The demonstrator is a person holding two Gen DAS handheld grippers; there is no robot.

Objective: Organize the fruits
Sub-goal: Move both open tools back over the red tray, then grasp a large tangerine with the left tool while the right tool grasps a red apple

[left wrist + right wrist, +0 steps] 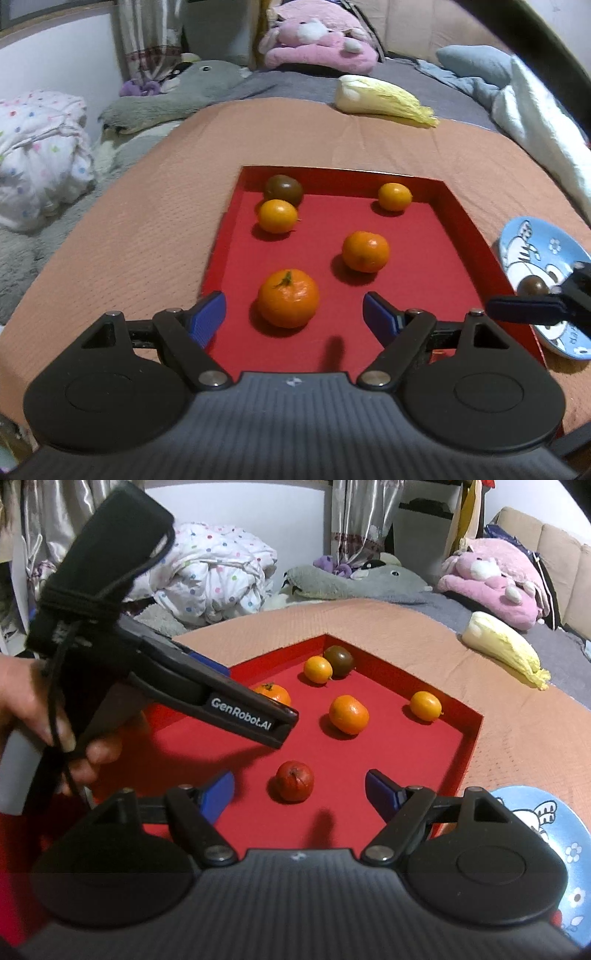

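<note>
A red tray (465, 221) holds a large tangerine with a stem (288, 298), a mid orange (365, 251), two small oranges (277, 216) (394, 196) and a dark brown fruit (283, 189). My left gripper (293, 315) is open, its blue pads either side of the large tangerine, not touching. In the right wrist view my right gripper (299, 794) is open around a small red fruit (294, 781) on the tray (469, 738). A dark round fruit (532, 286) lies on a blue plate (546, 243) right of the tray.
The tray sits on an orange-pink cloth (147, 229). A napa cabbage (380, 98) lies beyond the tray. Plush toys (317, 37) and bedding (40, 155) surround the cloth. The left gripper body and hand (147, 686) block the tray's left side in the right wrist view.
</note>
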